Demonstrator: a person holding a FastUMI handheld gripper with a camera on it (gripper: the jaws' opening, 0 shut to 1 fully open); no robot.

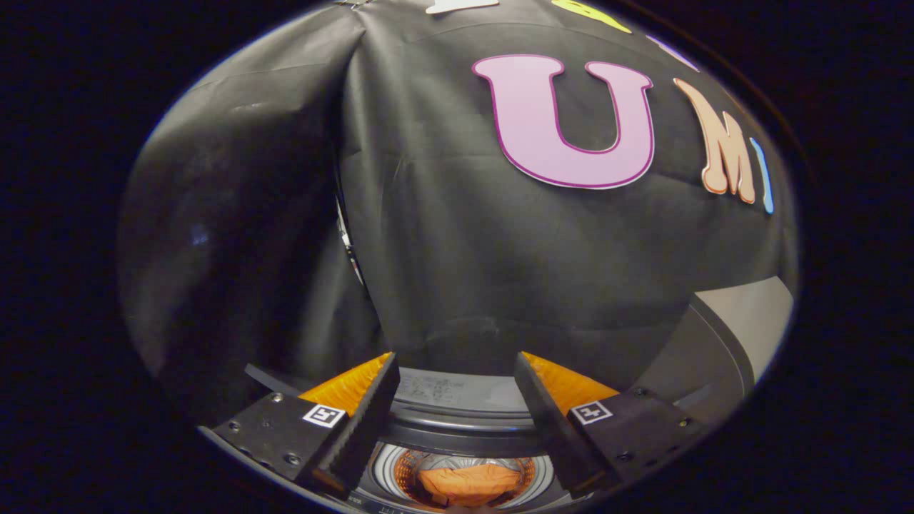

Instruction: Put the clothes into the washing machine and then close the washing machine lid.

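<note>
My gripper [457, 371] is open, its two fingers spread wide with nothing between them. Below and between the fingers I look down into the washing machine drum [385, 467], where an orange piece of clothing [468, 482] lies at the bottom. The machine's grey top rim [457, 421] runs just under the fingertips. To the right, beyond the right finger, the raised lid [721, 350] stands tilted up, grey with a dark edge.
The booth's black cloth wall [457, 250] hangs close behind the machine. A fold in the cloth [350, 235] runs down the left of the middle.
</note>
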